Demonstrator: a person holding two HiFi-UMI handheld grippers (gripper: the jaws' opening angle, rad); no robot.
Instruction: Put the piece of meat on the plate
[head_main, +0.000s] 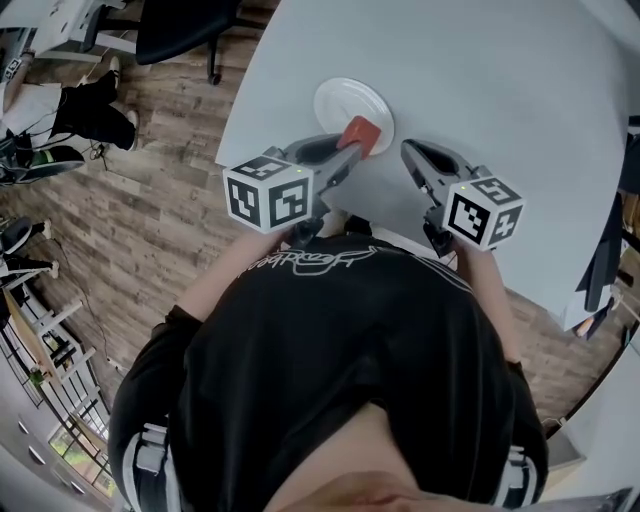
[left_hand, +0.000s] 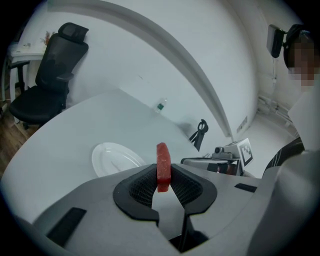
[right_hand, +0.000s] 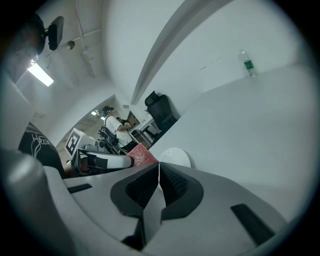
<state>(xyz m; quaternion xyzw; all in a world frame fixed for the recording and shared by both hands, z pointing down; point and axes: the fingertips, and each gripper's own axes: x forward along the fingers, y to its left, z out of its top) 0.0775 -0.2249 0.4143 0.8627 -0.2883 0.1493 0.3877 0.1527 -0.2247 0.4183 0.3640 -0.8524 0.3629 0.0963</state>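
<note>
The left gripper (left_hand: 162, 181) pinches the piece of meat (left_hand: 163, 162) in its fingers (left_hand: 142, 188) beside the plate (head_main: 340, 100); the right gripper (right_hand: 159, 176) has its fingers pressed together.

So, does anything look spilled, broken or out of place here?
Nothing stands out. The plate lies flat and empty on the table, and the left gripper holds the meat upright, in one piece.

You are facing a big pale grey table (head_main: 500, 80). A round white plate (head_main: 338, 98) is sitting on it.
</note>
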